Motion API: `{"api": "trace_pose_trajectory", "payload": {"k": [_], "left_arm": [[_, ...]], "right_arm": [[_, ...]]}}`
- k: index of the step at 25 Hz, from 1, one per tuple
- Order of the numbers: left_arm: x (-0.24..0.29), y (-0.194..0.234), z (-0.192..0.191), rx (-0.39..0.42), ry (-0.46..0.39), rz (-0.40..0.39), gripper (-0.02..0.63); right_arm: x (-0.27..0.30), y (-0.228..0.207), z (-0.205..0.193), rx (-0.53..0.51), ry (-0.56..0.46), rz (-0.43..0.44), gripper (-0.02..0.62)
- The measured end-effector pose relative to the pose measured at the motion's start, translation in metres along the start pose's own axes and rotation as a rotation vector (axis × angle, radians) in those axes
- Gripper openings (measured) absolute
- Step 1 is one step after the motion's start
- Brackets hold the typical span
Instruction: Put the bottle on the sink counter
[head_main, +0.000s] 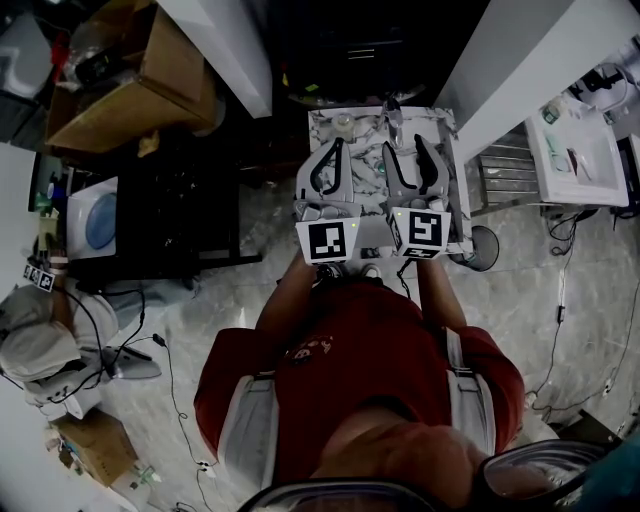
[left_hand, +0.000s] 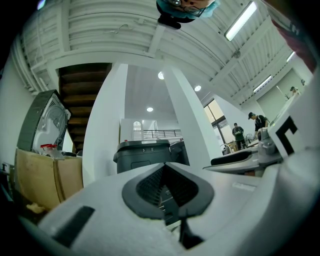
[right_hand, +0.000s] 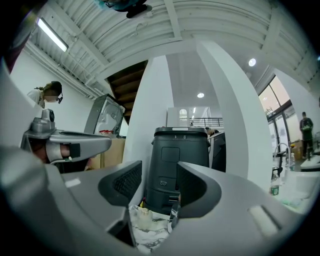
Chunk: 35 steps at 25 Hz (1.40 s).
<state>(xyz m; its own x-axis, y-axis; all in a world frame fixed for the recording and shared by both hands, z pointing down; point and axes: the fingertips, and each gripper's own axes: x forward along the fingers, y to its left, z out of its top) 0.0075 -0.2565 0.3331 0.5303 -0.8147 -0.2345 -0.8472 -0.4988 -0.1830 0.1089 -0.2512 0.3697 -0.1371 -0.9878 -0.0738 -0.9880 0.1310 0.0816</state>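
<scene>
1. Closest to the lens, the right gripper (right_hand: 160, 171) has its jaws spread. The dark ribbed pads face each other across a clear gap, and neither presses on anything.
2. Low in that gap, just ahead of the tips and toward the left jaw, the small pale bottle (right_hand: 144, 218) stands upright on a marble-patterned top (right_hand: 150, 242).
3. Just beside the bottle, toward the right jaw, a slim glassy object (right_hand: 173, 214) stands on the same top. It is too small to identify.
4. The left gripper (left_hand: 164, 166) is held alongside, on the right gripper's left, over the near part of that top. Its jaws are pressed together at the tips and pinch nothing.
5. Straight beyond both pairs of tips stands a dark grey bin (right_hand: 180, 155). Its lid is down, so its contents are hidden.
6. Off the left gripper's left side sits an open cardboard box (head_main: 130, 112) with loose clutter in it. A clear item with a red cap (left_hand: 47, 147) shows at its rim. A grey panel (left_hand: 47, 125) rises above the box, and whether it stands inside or behind cannot be told.
7. Well apart on the right gripper's right is the white sink counter (head_main: 600, 175), with a few small items lying on it. In the right gripper view a second bottle (right_hand: 274, 186) stands at its edge below a faucet (right_hand: 278, 150).
8. Behind both tools, the person in a red top (head_main: 350, 370) holds one gripper in each hand.
</scene>
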Motion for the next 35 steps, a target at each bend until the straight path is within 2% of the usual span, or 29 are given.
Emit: {"api": "trace_pose_trajectory", "payload": {"k": [9, 15, 21, 26, 35], "left_arm": [[0.002, -0.001, -0.003, -0.034, 0.005, 0.017, 0.003], [0.0, -0.005, -0.002, -0.032, 0.001, 0.017, 0.003], [-0.003, -0.008, -0.004, -0.041, 0.008, 0.017, 0.003], [-0.005, -0.009, -0.003, -0.038, 0.011, 0.018, 0.003], [-0.009, -0.012, 0.0, -0.051, 0.002, 0.017, 0.003]], "right_arm": [[-0.001, -0.003, -0.005, -0.002, 0.027, 0.004, 0.191], [-0.002, -0.004, -0.009, -0.035, 0.049, -0.018, 0.118], [-0.005, -0.003, -0.011, -0.026, 0.058, -0.016, 0.073], [-0.009, -0.002, -0.007, -0.018, 0.049, -0.013, 0.009], [-0.014, 0.001, -0.004, -0.027, 0.042, -0.008, 0.002]]}}
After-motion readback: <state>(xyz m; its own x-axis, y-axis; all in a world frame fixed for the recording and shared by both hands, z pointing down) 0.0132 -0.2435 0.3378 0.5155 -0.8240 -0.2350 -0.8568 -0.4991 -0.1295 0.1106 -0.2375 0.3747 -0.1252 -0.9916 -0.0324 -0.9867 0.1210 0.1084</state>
